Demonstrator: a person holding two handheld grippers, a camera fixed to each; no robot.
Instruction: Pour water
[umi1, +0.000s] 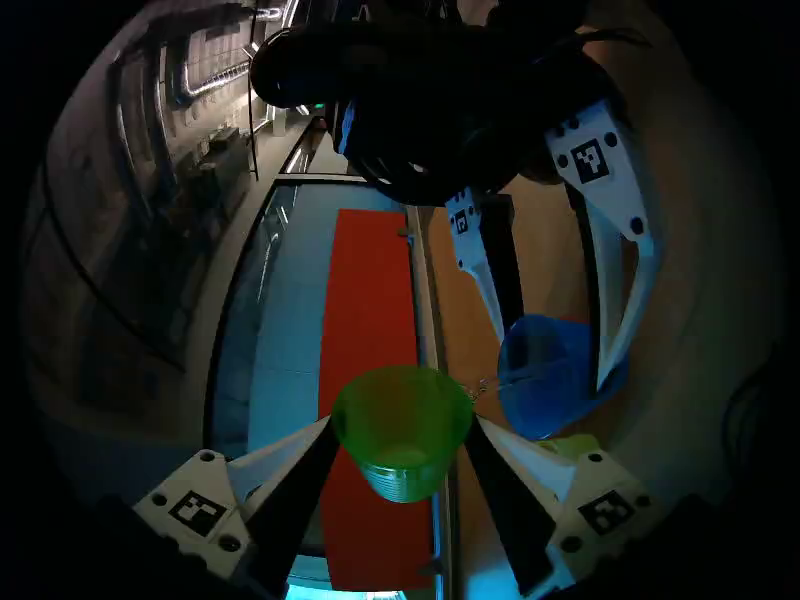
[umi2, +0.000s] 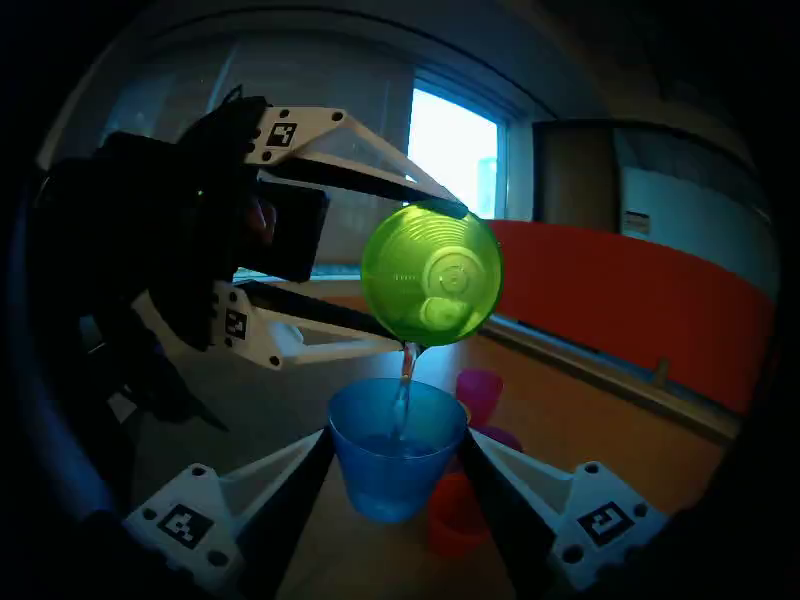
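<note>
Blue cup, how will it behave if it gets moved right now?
The blue cup looks like thin plastic, probably light and slightly flexible. Water is streaming in, so it's likely getting heavier and may slosh if jerked.

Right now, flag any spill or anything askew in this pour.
Nothing stands out. The green cup is tipped for pouring in the left gripper, and its stream falls inside the blue cup held by the right gripper. No spill visible.

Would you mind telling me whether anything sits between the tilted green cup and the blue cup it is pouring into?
Nothing visible does: the water stream drops from the green cup straight into the open blue cup. The pink cup stands behind it.
</note>
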